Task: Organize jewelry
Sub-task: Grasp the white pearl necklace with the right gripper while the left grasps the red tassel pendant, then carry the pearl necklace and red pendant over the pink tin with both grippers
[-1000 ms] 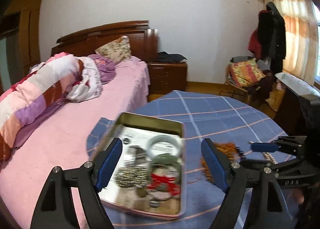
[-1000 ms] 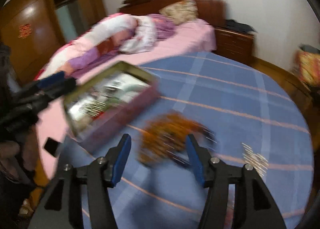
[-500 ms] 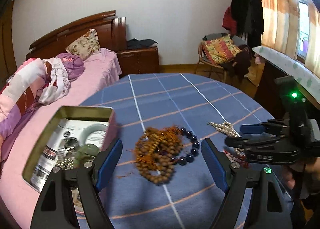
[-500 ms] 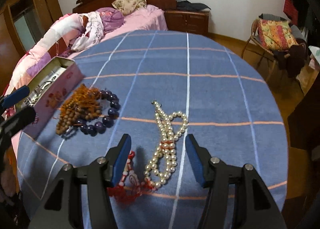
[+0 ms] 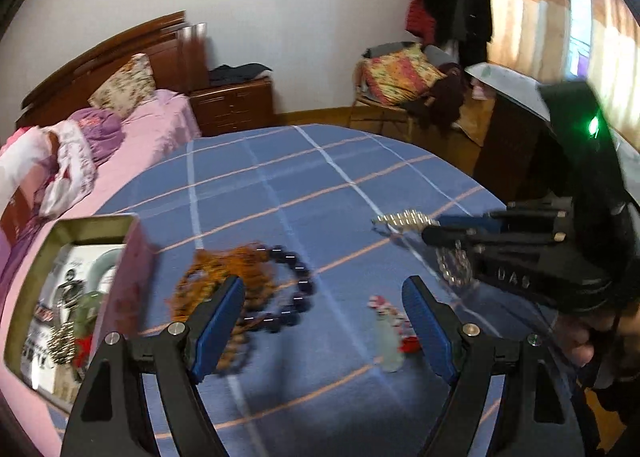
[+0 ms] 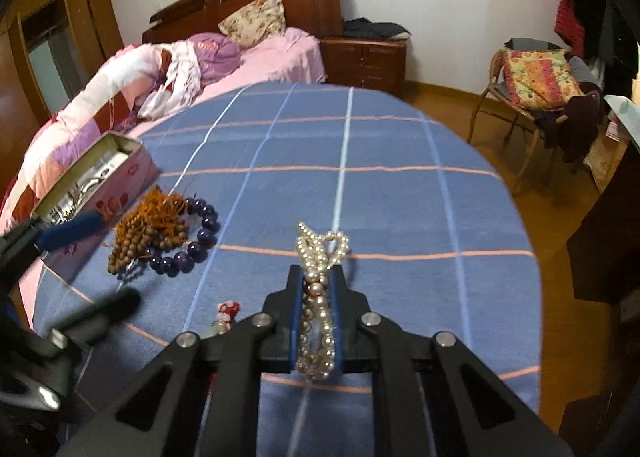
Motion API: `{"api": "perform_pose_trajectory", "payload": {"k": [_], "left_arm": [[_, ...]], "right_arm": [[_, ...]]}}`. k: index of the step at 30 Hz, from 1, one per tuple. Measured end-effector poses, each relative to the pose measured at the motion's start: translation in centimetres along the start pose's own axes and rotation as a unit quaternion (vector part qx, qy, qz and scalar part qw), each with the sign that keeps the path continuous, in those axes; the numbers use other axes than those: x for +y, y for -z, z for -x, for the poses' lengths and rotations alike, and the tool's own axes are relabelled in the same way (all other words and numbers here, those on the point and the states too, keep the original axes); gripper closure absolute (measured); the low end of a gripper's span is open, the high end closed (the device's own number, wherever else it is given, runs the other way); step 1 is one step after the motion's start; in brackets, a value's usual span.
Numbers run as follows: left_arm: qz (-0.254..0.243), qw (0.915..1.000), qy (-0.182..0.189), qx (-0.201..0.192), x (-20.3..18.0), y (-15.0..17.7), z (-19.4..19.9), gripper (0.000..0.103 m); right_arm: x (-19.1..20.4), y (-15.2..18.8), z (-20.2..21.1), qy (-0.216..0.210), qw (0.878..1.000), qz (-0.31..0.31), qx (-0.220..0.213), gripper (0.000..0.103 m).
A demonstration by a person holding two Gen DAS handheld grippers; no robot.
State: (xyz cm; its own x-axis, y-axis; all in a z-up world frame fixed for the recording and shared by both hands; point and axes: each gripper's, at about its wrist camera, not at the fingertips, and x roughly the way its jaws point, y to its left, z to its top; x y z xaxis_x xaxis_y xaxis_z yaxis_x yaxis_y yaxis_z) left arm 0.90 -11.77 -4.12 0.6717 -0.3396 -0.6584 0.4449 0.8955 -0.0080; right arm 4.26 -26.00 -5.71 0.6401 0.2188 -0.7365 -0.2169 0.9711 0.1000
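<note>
My right gripper [image 6: 316, 289] is shut on a pearl necklace [image 6: 320, 253] on the blue checked tablecloth [image 6: 380, 145]; it also shows in the left wrist view [image 5: 432, 233] with the pearls [image 5: 404, 219]. My left gripper [image 5: 324, 321] is open and empty above the cloth, between a brown bead string [image 5: 216, 277] with a dark purple bead bracelet [image 5: 298, 289] and a red-and-pale charm [image 5: 390, 331]. An open pink tin [image 5: 132, 257] holding several pieces stands at the left.
A bed with pink bedding [image 6: 168, 73] lies past the table's left edge. A nightstand [image 6: 364, 61] stands at the back. A chair with clothes [image 6: 540, 89] and a dark cabinet [image 6: 608, 241] stand on the right.
My right gripper has closed on the pearl necklace, which lay between its open fingers before. My left gripper has swung right, away from the tin, and stays open.
</note>
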Motion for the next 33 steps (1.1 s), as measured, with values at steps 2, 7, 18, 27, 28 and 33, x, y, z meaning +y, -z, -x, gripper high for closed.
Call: {"api": "perform_pose_trajectory", "payload": {"k": [2, 7, 18, 27, 28, 33], "left_arm": [[-0.009, 0.9998, 0.016, 0.012, -1.1, 0.0, -0.8, 0.022], [-0.018, 0.9984, 0.034, 0.043, -2.5, 0.6, -2.3, 0.022], [-0.022, 0.9925, 0.074, 0.095, -3.3, 1.3, -4.1, 0.095], [-0.020, 0.9994, 0.024, 0.014, 0.5, -0.2, 1.5, 0.095], [-0.014, 0.9998, 0.015, 0.005, 1.5, -0.4, 2.3, 0.095], [0.013, 0.9990, -0.034, -0.024, 6.5, -1.0, 4.7, 0.095]], "right_arm": [[-0.4, 0.1, 0.6, 0.001, 1.000, -0.004, -0.006, 0.088], [-0.4, 0.3, 0.9, -0.002, 1.000, -0.010, -0.013, 0.088], [0.6, 0.4, 1.5, -0.020, 0.999, -0.007, -0.028, 0.088], [3.9, -1.7, 1.7, -0.035, 0.998, 0.031, -0.043, 0.088], [4.3, -2.0, 1.7, -0.036, 0.998, 0.035, -0.045, 0.088], [7.4, -4.3, 1.6, -0.052, 0.995, 0.069, -0.057, 0.088]]}}
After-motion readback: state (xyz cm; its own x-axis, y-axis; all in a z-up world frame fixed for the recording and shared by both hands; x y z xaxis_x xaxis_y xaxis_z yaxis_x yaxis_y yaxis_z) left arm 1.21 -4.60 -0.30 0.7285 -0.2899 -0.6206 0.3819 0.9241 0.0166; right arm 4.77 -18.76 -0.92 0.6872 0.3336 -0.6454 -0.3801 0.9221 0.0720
